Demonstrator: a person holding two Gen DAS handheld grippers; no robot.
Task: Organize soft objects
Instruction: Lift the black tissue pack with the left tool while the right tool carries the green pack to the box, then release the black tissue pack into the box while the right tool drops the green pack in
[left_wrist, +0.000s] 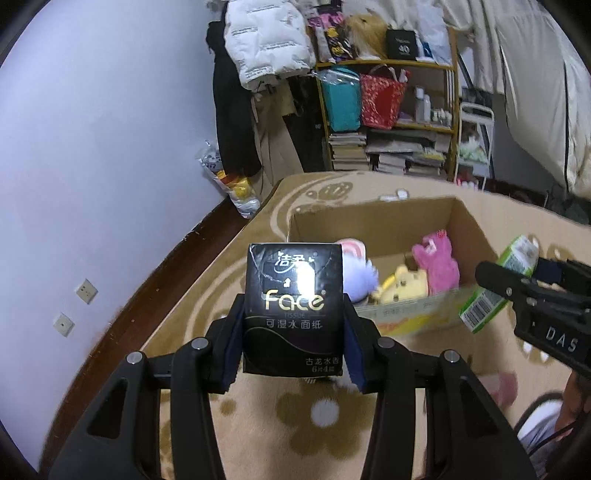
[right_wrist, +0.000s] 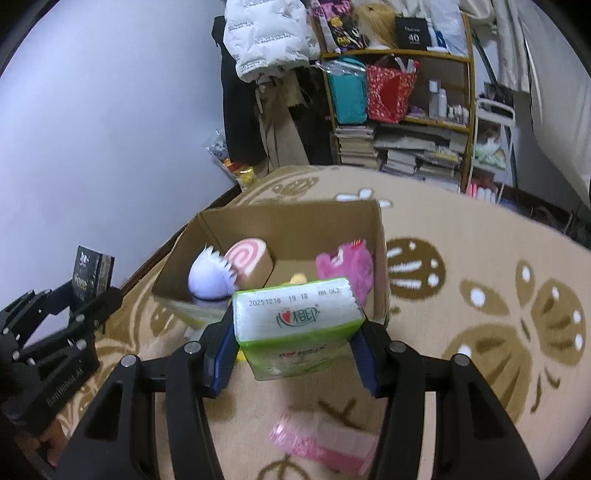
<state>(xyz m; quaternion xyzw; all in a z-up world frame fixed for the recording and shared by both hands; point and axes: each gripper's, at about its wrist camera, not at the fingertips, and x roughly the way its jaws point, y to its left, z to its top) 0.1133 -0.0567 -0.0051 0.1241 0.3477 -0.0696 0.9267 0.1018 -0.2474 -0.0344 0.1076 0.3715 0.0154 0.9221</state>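
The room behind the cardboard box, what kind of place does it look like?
Most likely a lived-in bedroom or spare room at home. A patterned rug covers the floor, a wooden shelf holds bags, bottles and stacked books, and a white puffer jacket hangs by the wall.

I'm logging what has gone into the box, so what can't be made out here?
- Yellow plush, left wrist view: partly behind the cardboard box wall; right wrist view: mostly behind the green tissue pack.
- Pink packet on the rug, right wrist view: blurred, unreadable.
- Shelf bottles: too small.
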